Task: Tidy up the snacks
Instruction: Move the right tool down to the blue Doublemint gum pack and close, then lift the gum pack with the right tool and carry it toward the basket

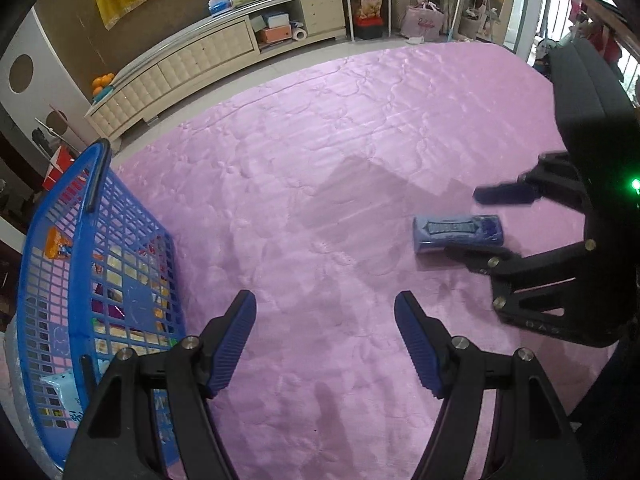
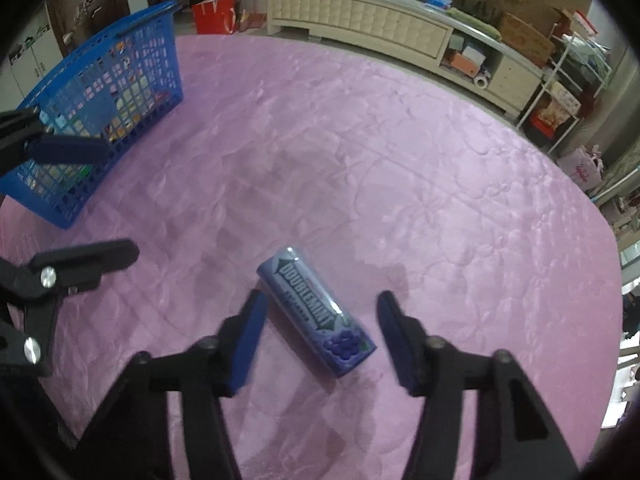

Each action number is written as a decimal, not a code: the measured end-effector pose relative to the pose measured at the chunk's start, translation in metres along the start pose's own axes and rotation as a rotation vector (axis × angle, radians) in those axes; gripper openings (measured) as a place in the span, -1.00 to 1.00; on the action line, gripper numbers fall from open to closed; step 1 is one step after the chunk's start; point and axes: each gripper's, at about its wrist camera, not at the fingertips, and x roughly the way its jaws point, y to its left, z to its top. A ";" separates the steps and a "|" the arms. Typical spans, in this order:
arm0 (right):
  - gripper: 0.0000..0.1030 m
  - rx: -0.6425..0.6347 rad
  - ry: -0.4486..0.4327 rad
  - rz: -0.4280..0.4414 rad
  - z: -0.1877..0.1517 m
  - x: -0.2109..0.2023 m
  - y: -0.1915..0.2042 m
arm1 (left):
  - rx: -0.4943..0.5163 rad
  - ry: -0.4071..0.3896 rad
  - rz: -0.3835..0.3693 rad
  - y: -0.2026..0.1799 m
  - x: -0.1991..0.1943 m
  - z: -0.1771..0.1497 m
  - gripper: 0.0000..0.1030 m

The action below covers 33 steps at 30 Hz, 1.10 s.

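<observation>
Blue plastic mesh sits furthest left: the shopping basket (image 1: 100,280), already carrying several snack packets, rests on the pink quilted blanket (image 1: 320,140) close beside my left gripper (image 1: 325,340). Its fingers are spread wide and hold nothing, hanging over bare blanket.

Further right lies the one snack not yet put away, a blue Doublemint gum pack (image 2: 316,312), flat on its side on the blanket and well apart from the basket. My right gripper (image 2: 320,332) is straddling it, fingers wide apart with one on each flank, not yet touching as far as I can judge; the near finger is blurred, so I would not swear to the gap.

My worry is the angle. The pack lies skewed between the fingers, not square to them, so closing from here could catch its corners and make it swivel or squirt out over the soft cloth. The blanket gives, too: pressing low could snag fabric into the grip. And carrying it leftwards, the right gripper passes near the left one, which I judge stands in the way of the basket.
</observation>
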 end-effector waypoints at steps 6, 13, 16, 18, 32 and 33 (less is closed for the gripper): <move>-0.12 -0.005 0.002 0.005 -0.003 0.007 0.000 | 0.024 0.014 0.027 0.000 0.006 -0.003 0.35; -0.08 0.026 -0.015 0.021 -0.006 0.011 -0.004 | 0.021 0.020 0.023 -0.001 0.003 -0.008 0.35; -0.06 0.037 -0.016 0.020 -0.010 0.015 -0.007 | 0.023 0.020 0.026 -0.002 0.001 -0.008 0.35; -0.14 0.020 0.001 0.006 -0.010 0.017 -0.002 | 0.028 0.019 0.027 -0.002 0.000 -0.007 0.35; -0.34 0.177 -0.078 0.034 -0.013 -0.019 -0.011 | 0.016 -0.034 0.013 0.009 -0.032 0.003 0.35; -0.35 0.184 -0.089 0.031 -0.012 -0.025 -0.011 | 0.011 -0.040 0.009 0.010 -0.037 0.004 0.35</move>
